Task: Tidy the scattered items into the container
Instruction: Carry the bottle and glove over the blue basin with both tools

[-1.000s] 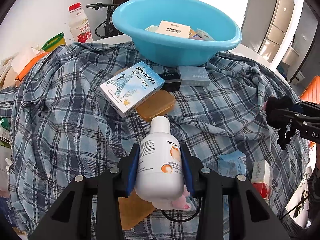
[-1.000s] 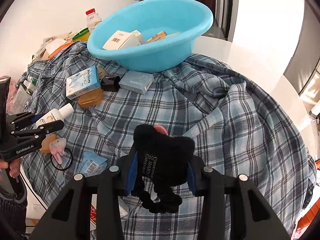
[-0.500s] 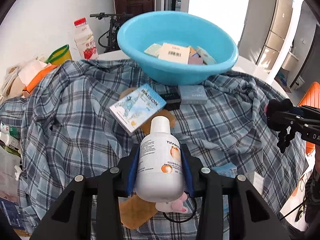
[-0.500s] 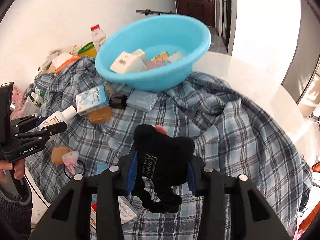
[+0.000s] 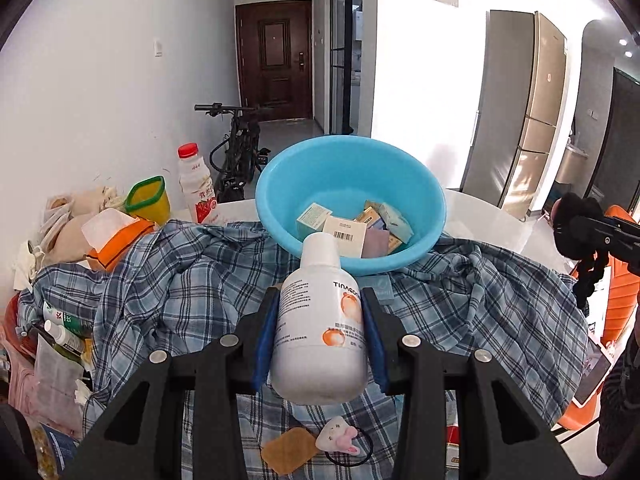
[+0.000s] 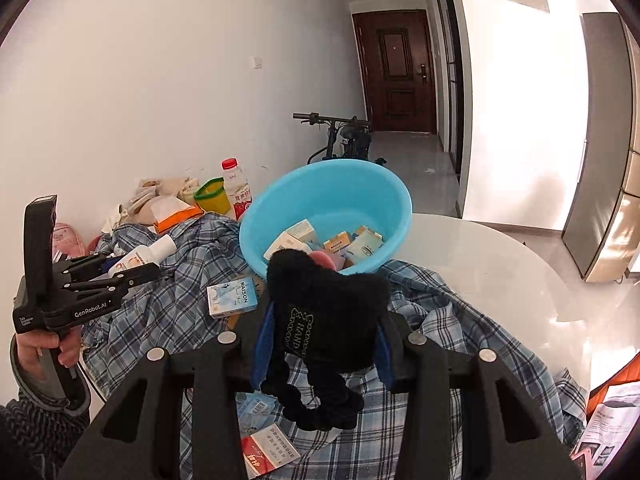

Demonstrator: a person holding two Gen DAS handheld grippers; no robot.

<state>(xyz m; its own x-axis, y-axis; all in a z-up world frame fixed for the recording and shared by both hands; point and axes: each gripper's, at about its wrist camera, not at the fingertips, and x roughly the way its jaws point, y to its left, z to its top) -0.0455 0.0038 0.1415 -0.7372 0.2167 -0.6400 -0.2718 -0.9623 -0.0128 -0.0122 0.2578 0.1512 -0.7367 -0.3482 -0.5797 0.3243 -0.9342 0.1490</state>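
While the left claw (image 5: 320, 332) clamps a white bottle (image 5: 320, 328), the right claw (image 6: 324, 332) grips a black toy (image 6: 326, 320). Ahead of both, the basin (image 5: 348, 172) sits on the plaid-draped desk (image 5: 500, 296).

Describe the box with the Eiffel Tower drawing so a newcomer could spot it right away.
Start at the blue basin on the plaid cloth. Just in front of it, toward the left gripper, lies the RAISON box, flat. It alone bears that name and a tower sketch.
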